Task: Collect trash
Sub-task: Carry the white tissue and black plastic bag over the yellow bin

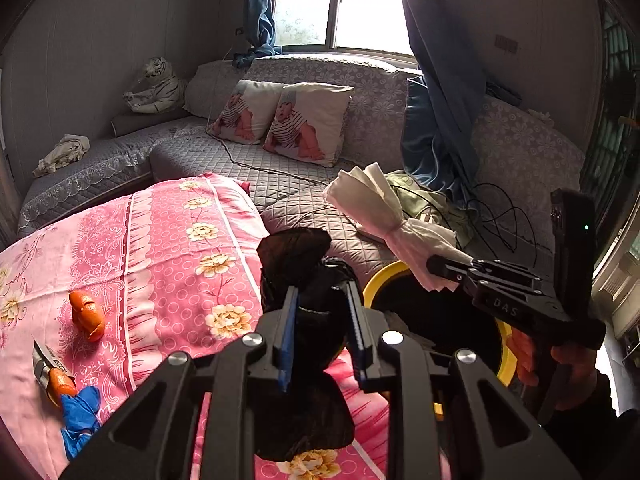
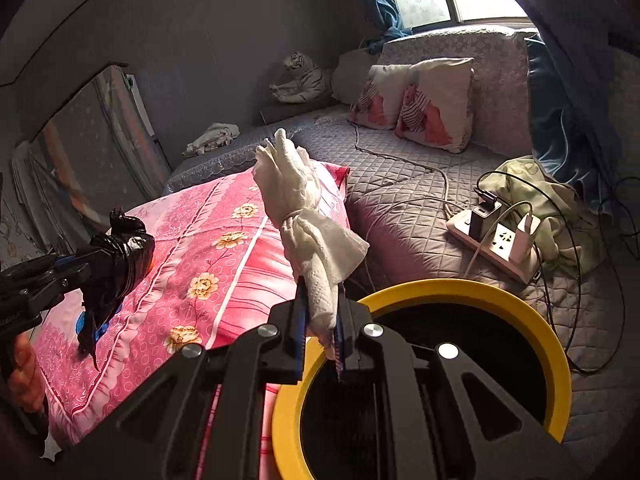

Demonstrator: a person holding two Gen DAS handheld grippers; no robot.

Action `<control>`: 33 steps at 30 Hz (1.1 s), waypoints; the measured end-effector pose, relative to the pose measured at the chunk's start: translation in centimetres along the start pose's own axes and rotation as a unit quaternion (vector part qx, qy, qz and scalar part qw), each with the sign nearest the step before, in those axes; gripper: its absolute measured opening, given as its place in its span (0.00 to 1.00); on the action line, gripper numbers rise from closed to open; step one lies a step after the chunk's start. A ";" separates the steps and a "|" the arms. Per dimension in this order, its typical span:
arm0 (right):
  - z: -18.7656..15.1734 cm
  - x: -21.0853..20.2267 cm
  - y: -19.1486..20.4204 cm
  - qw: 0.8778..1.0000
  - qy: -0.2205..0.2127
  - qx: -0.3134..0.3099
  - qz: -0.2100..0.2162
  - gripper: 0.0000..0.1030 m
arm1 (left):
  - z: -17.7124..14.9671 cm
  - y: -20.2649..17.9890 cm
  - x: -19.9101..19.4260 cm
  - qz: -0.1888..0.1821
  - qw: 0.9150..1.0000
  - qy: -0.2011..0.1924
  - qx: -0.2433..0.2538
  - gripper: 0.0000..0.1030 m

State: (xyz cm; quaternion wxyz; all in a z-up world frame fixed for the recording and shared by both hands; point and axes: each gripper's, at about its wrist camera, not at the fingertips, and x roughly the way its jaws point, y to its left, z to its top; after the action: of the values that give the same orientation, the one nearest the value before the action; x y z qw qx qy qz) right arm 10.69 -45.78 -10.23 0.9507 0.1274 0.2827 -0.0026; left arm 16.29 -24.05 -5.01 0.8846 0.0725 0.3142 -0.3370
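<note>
On the pink floral bedspread (image 1: 168, 248), at the far left of the left wrist view, we saw trash lying loose — a curl of orange peel (image 1: 87, 315), and nearer the edge a second bit of orange peel beside a small wrapper (image 1: 45, 362) and a crumpled blue glove (image 1: 80, 414). All of these lay well apart from the bin.

Moving right, our left hand-held gripper (image 1: 322, 320) was closed almost fully on a crumpled black plastic bag (image 1: 298, 268); its blue-padded fingers pinched the bag's middle, with dark folds bunching out above and hanging below them. In the right wrist view the same bag (image 2: 120, 256) showed off to the left, raised over the bedspread and clear of it.

Further right stood the yellow-rimmed bin (image 1: 378, 280), its inside dark, set against the edge of the bed beside the grey quilted sofa (image 1: 280, 168). Our right hand-held gripper (image 2: 322, 320) was clamped tight on a white glove (image 2: 292, 184) — held by the loose cuff end, the tied wrist and fingers standing up and away from the jaws. The gripper hung just at the bin's near rim (image 2: 460, 290), with the glove itself leaning out over the bedspread's edge rather than over the opening.

At the far right, on the sofa, a white power strip (image 2: 496, 244) lay with chargers plugged in, next to a rumpled green cloth (image 2: 532, 188).
</note>
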 end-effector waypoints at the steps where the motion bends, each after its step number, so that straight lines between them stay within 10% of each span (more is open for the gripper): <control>1: -0.1 -0.2 -0.7 1.000 -0.002 0.005 -0.008 0.10 | 0.2 -0.6 0.4 -0.005 1.000 0.001 0.006 0.21; 18: -3.0 -2.1 -7.6 0.992 0.002 0.051 -0.116 0.10 | 1.2 -8.1 4.7 -0.061 0.996 0.019 0.058 0.21; 33: -4.7 -0.9 -9.9 0.988 0.035 0.082 -0.126 0.10 | 0.1 -10.0 9.1 -0.080 0.993 0.061 0.055 0.21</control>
State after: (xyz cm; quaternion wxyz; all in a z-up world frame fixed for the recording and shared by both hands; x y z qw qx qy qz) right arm 6.60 -54.27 -15.91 0.9186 0.1685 0.3284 -0.1414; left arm 15.14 -36.75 -9.58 0.8284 0.1164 0.3535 -0.4186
